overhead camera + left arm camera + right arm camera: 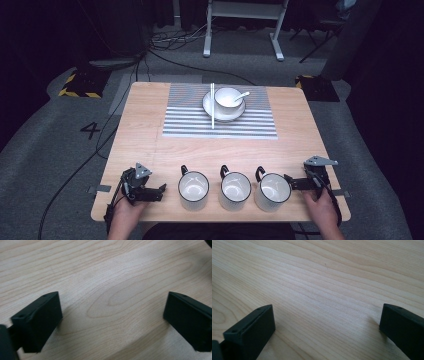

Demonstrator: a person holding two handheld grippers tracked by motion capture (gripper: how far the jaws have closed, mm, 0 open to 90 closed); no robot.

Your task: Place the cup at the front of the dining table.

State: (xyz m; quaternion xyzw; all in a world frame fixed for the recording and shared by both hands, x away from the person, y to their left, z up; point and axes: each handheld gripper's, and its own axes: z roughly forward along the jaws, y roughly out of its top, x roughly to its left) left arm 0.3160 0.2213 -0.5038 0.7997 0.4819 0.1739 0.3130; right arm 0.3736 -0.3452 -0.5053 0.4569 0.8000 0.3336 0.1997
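Three white mugs with black rims and handles stand in a row near the table's front edge: the left mug (193, 189), the middle mug (235, 190) and the right mug (272, 191). My left gripper (161, 191) rests on the wood left of the row, open, its jaws pointing toward the left mug. My right gripper (288, 182) sits right of the row, open, close beside the right mug. In the left gripper view the gripper (112, 317) has only bare wood between its jaws. The right gripper (327, 327) likewise stands wide over bare wood.
A striped placemat (220, 125) lies at the far middle of the wooden table (145, 130). On it are a white plate (208, 106) with a bowl (228, 98), a spoon (242, 95) and chopsticks (212, 105). A white desk frame (244, 25) stands beyond.
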